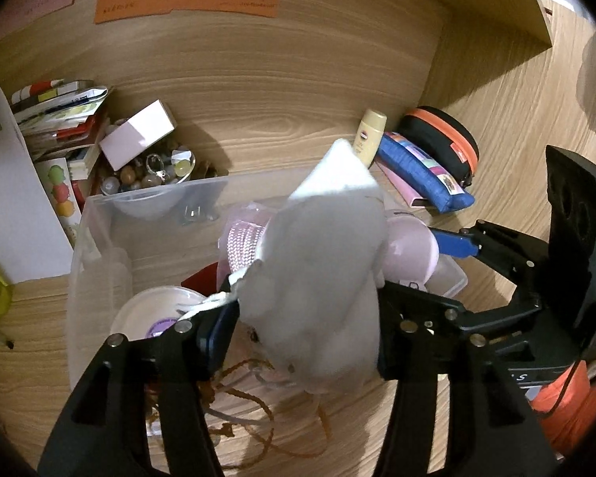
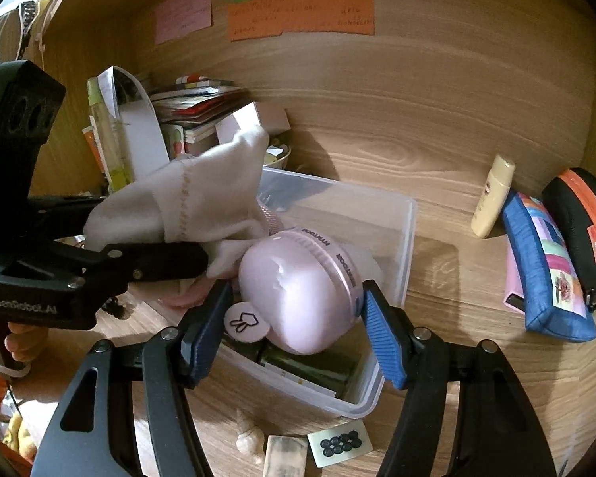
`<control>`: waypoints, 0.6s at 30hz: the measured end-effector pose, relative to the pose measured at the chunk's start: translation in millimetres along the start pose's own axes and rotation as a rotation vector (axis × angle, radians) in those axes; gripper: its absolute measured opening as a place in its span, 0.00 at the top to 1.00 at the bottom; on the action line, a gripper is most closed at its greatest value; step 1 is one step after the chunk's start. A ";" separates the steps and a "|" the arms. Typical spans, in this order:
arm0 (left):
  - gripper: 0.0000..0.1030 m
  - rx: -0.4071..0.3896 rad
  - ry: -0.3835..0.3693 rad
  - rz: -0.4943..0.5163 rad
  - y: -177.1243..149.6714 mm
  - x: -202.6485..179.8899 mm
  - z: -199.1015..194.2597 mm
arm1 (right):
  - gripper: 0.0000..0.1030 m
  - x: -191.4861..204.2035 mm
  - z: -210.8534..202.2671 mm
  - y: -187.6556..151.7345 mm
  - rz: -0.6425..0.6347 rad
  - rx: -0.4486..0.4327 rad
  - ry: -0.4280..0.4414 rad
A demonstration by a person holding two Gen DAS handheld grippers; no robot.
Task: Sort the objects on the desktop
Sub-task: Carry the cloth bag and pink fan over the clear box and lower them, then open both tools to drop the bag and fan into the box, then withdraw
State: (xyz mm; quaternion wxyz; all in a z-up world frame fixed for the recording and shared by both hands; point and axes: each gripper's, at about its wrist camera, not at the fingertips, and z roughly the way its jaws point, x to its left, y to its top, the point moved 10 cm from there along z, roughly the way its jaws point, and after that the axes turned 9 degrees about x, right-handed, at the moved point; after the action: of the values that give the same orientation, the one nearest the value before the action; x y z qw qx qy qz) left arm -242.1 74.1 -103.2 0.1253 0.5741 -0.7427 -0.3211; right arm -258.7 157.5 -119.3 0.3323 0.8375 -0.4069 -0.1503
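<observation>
White sock (image 1: 322,278), pink case (image 2: 298,290) over bin (image 2: 407,238)

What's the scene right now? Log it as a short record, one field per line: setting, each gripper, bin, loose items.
setting: wooden desk with paper notes on its back panel
left gripper: shut on white cloth pouch, over the bin
right gripper: jaws around pink rounded case, which sits in the bin; whether the pads press on it is unclear
bin: clear plastic bin, already holding several items
loose items: cream bottle, blue pencil pouch, black-and-orange zip case, all right of the bin
</observation>
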 end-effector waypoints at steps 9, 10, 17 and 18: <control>0.35 -0.071 -0.048 -0.005 6.4 -1.0 -23.8 | 0.19 3.7 -6.7 2.1 -0.034 -0.061 -0.047; 0.32 -0.086 -0.041 -0.001 7.6 -1.1 -27.7 | 0.19 4.3 -7.3 3.0 -0.041 -0.067 -0.059; 0.03 -0.191 0.033 -0.022 14.2 8.9 -49.6 | 0.17 -1.3 -13.3 4.4 -0.025 -0.092 -0.074; 0.03 -0.197 0.041 -0.028 14.4 11.3 -50.6 | 0.17 -3.0 -15.0 5.0 -0.018 -0.097 -0.070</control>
State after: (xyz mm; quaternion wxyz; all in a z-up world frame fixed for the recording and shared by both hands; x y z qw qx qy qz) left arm -228.6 48.6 -57.8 0.1918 0.5760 -0.6966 -0.3824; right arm -255.6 164.1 -104.9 0.3568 0.8182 -0.4030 -0.2020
